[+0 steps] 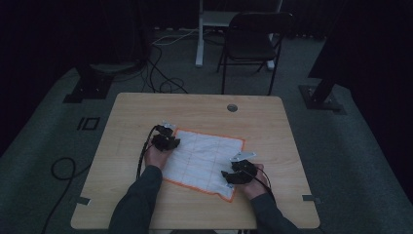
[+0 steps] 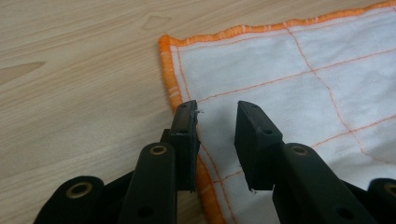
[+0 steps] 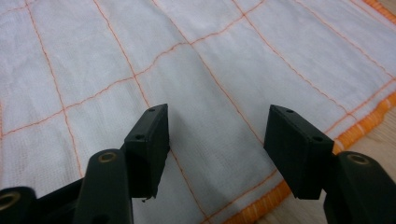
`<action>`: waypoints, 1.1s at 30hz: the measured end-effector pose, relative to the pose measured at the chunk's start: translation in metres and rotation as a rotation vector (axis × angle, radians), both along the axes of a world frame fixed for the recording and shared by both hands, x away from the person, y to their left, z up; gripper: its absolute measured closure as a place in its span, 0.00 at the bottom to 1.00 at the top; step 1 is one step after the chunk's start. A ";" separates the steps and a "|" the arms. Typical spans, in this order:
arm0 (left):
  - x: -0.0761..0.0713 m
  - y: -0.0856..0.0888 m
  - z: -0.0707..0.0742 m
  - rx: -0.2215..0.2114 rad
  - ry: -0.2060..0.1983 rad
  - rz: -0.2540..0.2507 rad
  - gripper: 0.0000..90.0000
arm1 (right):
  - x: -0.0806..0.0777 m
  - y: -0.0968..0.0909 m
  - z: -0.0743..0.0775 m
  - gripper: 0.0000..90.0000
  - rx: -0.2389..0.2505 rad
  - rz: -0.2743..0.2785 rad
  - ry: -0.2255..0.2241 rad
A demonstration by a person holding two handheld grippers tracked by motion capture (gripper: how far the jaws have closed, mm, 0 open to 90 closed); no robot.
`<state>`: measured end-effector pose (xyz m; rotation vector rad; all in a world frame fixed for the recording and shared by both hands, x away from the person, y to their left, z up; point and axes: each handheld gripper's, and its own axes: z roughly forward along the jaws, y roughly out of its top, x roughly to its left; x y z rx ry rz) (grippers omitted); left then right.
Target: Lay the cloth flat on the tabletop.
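A white cloth (image 1: 204,158) with an orange hem and orange grid lines lies spread flat on the wooden table (image 1: 131,117). My left gripper (image 1: 174,143) sits at the cloth's far left corner. In the left gripper view the cloth (image 2: 289,60) lies under my left gripper (image 2: 217,112), whose jaws stand apart over the hem with nothing pinched. My right gripper (image 1: 228,176) is at the cloth's near right edge. In the right gripper view my right gripper (image 3: 217,116) holds its jaws wide apart just above the cloth (image 3: 187,46), with the orange hem at the lower right.
A round cable hole (image 1: 232,107) sits in the table's far edge. Beyond the table stand a black folding chair (image 1: 253,41) and a white stand leg (image 1: 199,34). Cables (image 1: 63,168) trail on the dark floor at the left. Black stand bases (image 1: 90,85) flank the table.
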<state>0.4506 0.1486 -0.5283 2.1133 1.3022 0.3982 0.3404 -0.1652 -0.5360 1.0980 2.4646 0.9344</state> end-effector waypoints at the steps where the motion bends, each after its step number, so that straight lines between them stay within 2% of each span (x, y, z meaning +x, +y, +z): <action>1: 0.001 0.001 0.000 0.000 0.000 0.002 0.78 | 0.000 -0.001 0.000 0.44 0.001 0.002 0.000; 9: 0.001 0.004 -0.001 -0.002 -0.007 0.010 0.79 | 0.010 -0.020 0.000 0.43 0.002 0.005 0.001; 12: -0.002 0.004 -0.001 0.001 -0.014 0.009 0.75 | 0.014 -0.025 0.000 0.42 0.007 0.006 0.006; 16: -0.007 0.007 -0.002 -0.008 -0.027 0.008 0.74 | 0.012 -0.023 0.000 0.41 -0.002 -0.002 0.004; 18: -0.010 0.009 -0.004 -0.001 -0.036 0.022 0.73 | 0.011 -0.021 0.000 0.40 -0.006 -0.002 0.003; 19: -0.012 0.011 -0.005 -0.013 -0.045 0.027 0.73 | 0.010 -0.021 0.000 0.39 -0.006 0.000 0.004; 22: -0.017 0.016 -0.006 -0.012 -0.058 0.038 0.73 | 0.011 -0.022 -0.001 0.38 -0.002 0.005 0.003; 24: -0.019 0.020 -0.006 -0.023 -0.056 0.044 0.73 | 0.011 -0.023 -0.001 0.38 0.002 0.014 -0.001; 29: -0.023 0.023 -0.005 -0.019 -0.047 0.065 0.72 | 0.014 -0.025 -0.001 0.37 -0.001 0.034 0.002; 30: -0.028 0.024 -0.003 -0.029 -0.026 0.078 0.71 | 0.016 -0.027 -0.001 0.37 0.003 0.042 0.001; 31: -0.028 0.024 -0.003 -0.029 -0.026 0.078 0.70 | 0.016 -0.027 -0.001 0.37 0.003 0.042 0.001; 32: -0.037 0.025 0.002 -0.060 -0.044 0.067 0.70 | 0.016 -0.029 -0.002 0.37 0.005 0.045 -0.003; 33: -0.045 0.025 0.006 -0.072 -0.061 0.048 0.70 | 0.017 -0.029 -0.002 0.37 0.006 0.047 -0.003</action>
